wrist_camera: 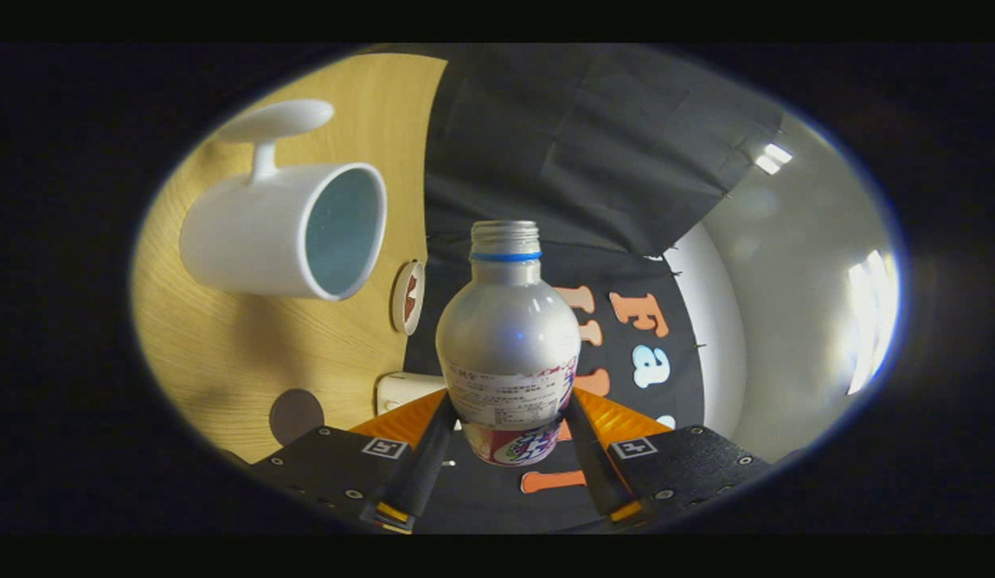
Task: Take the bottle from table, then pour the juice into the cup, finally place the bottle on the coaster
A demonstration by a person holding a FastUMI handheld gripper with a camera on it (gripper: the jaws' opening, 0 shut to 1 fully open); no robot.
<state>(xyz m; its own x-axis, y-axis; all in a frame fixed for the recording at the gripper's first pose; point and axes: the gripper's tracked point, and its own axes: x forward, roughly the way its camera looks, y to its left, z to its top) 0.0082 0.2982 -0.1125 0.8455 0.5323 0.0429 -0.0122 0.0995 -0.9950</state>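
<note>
The whole view is rolled sideways here, so the table (225,353), a light wood-grain top, runs up one side instead of lying flat. Behind it hangs the black cloth wall (594,144) with its creases, and past the cloth's edge there's a pale plain wall (786,305) with a couple of bright glare patches on it. The gripper (509,433) has its two fingers closed in against the lower body of the bottle (509,337), one on each side at the label, so the bottle is pinched between them and lifted clear of the table. It's a silver bottle with a blue ring at the neck and a bare threaded mouth, no cap on. The cup (281,233) is a white mug with a bluish inside, standing on the table beside the bottle, apart from it, its mouth facing the bottle's way in this tilted view. The coaster (408,297) shows edge-on as a thin round disc between cup and bottle, so its top is hard to read. A dark round spot (295,416) and a white block (409,391) sit on the table near the fingers; can't tell what either is, and the block is partly hidden by the bottle. The bottle's base is cut off behind the fingers, and no liquid is visible from here.
</note>
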